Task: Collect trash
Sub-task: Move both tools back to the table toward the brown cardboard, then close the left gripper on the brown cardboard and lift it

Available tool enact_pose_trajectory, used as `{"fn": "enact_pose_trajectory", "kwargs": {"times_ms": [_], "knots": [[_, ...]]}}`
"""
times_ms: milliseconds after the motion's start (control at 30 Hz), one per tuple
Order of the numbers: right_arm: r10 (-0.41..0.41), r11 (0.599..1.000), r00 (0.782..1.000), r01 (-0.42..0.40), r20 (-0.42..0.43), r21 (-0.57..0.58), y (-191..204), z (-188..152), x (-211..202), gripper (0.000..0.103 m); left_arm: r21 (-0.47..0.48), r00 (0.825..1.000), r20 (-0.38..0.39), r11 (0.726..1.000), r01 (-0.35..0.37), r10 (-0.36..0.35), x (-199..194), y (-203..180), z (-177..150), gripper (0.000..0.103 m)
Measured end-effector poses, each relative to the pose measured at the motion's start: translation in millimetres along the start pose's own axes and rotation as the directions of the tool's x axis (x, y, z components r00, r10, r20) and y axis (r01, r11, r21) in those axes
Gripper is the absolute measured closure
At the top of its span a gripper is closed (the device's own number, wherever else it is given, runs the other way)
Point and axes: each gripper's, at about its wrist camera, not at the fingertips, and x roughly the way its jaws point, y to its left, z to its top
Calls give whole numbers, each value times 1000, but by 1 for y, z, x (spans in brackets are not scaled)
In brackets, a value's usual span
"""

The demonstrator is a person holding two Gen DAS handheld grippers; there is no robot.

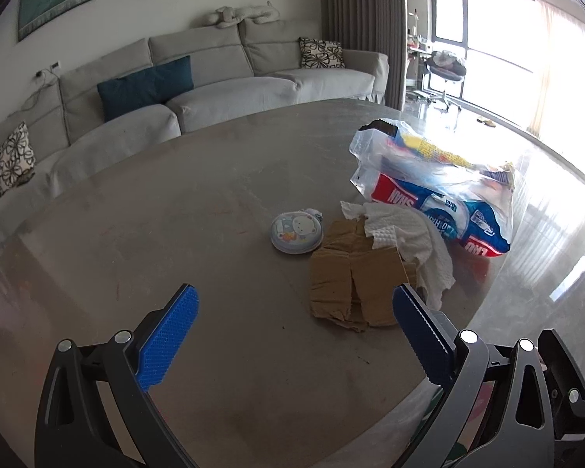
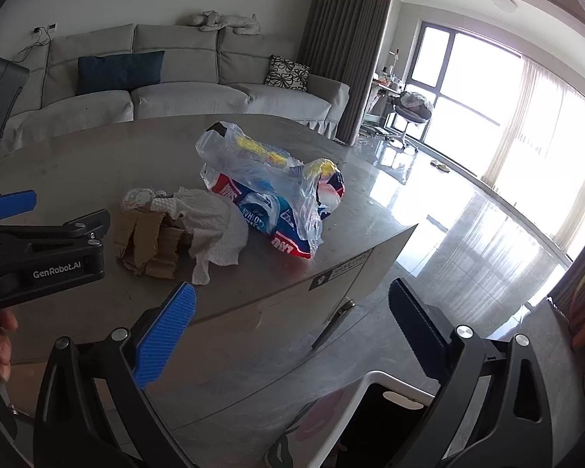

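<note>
On the grey table [image 1: 156, 234] lie a clear plastic bag stuffed with wrappers [image 1: 444, 191], a crumpled white paper towel [image 1: 409, 241], torn brown cardboard [image 1: 351, 277] and a small round lid with a cartoon print [image 1: 296, 231]. My left gripper [image 1: 294, 304] hangs open above the near table, empty, short of the cardboard. In the right wrist view the same bag [image 2: 269, 191], towel [image 2: 214, 230] and cardboard [image 2: 148, 241] sit ahead. My right gripper [image 2: 292, 300] is open and empty, off the table's near corner. The left gripper body [image 2: 43, 257] shows at the left.
A white bin with a dark opening [image 2: 386, 413] stands on the floor below the right gripper. A grey sofa [image 1: 214, 78] runs behind the table. Glossy floor [image 2: 468, 234] and bright windows lie to the right. A hand [image 2: 4, 343] shows at the left edge.
</note>
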Motion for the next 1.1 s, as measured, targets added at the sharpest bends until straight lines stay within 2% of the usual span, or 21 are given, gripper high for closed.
{"fn": "enact_pose_trajectory", "kwargs": {"times_ms": [167, 367, 467, 700, 1100], "knots": [[-11, 1000, 1000, 11, -2, -8, -1, 0, 5, 5, -34, 997, -27, 997, 76, -77, 13, -5, 3, 4], [-24, 1000, 1000, 24, -20, 8, -11, -6, 11, 5, -9, 995, -18, 995, 96, -96, 20, -29, 9, 4], [-26, 1000, 999, 27, -23, 15, -15, -7, 13, 5, 6, 993, -40, 994, 108, -107, 30, -41, 10, 4], [-37, 999, 999, 38, -30, 22, -22, -11, 17, 5, 12, 994, -90, 998, 63, -61, 54, -50, 5, 4], [-17, 1000, 999, 17, -29, 11, -14, -13, 21, 5, 14, 989, -137, 999, 49, -46, 74, -48, -3, 4]]}}
